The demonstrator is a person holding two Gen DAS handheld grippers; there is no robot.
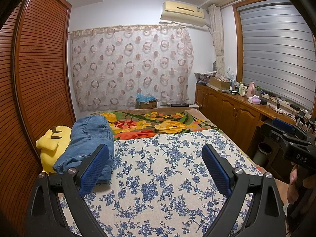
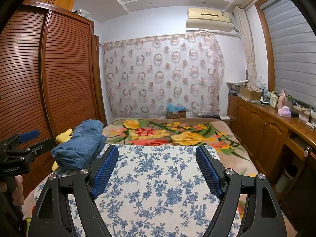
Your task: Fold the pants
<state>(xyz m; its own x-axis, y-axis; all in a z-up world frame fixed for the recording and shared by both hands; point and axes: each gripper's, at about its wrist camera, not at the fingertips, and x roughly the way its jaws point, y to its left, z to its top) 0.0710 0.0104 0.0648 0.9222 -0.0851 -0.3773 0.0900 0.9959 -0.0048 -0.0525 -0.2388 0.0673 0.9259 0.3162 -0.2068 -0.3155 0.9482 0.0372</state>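
Left wrist view showed the left claw (image 1: 155, 169) spread wide with nothing between its blue pads, held above the blue-flowered cloth (image 1: 167, 167) that covered the near part of the bed. Right wrist view showed the right claw (image 2: 157, 169) the same way, spread and empty over that cloth. Each claw appeared at the edge of the other's picture, well apart.

Ahead and to the left of both claws lay the jeans (image 1: 88, 140), a bundled heap of denim at the bed's left edge, just past the left pad in the left view. They leaned against a yellow plush toy (image 1: 53, 144) that sat beyond them, toward the wardrobe (image 1: 35, 79). The heap looked rolled or loosely doubled (whether that was a rough fold or only a crumple, the pictures could not settle), so it fitted pants waiting to be spread out as well as pants put aside after folding. Farther ahead lay the flowered blanket (image 1: 158, 124).

Risks, as I judged them: a pinch into that thick bundle could catch several layers at once and lift a tangle instead of a single edge; the toy could be dragged along or knocked off the bed; and denim pulled toward the left edge could slide to the floor.
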